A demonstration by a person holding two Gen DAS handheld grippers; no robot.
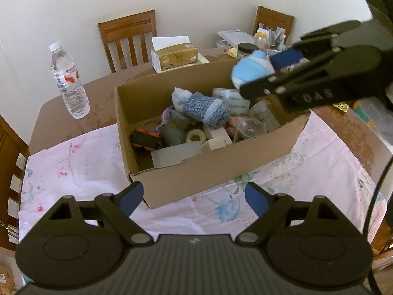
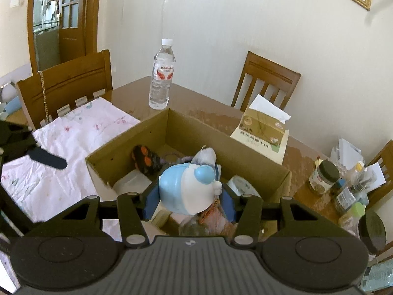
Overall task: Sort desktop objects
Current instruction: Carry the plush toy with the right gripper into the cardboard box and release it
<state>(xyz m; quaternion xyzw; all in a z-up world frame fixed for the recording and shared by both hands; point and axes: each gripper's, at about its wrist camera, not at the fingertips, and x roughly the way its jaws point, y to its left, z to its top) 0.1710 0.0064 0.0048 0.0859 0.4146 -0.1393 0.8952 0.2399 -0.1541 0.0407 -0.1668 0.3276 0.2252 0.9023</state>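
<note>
Through the left wrist camera I saw the rounded blue-and-white plastic toy (image 1: 250, 70) held up in the air above the far right corner of the open brown cardboard box (image 1: 216, 169), pinched between the blue pads of my right gripper (image 1: 264, 72). My left gripper (image 1: 194, 195) hung over the pink floral cloth (image 1: 73, 172) just before the box's near wall, its jaws wide apart with nothing between them. Inside the box lay a blue knitted sock (image 1: 208, 108), a roll of printed tape (image 1: 233, 100) and a clear plastic cup (image 1: 250, 129). Through the right wrist camera the toy (image 2: 189, 189) showed a pale blue body, a white face and a round blue knob, and my right gripper (image 2: 188, 202) was clamped on its sides, over the box (image 2: 118, 152). A clear water bottle (image 2: 162, 76) stood on the brown table (image 2: 208, 115) beyond.
</note>
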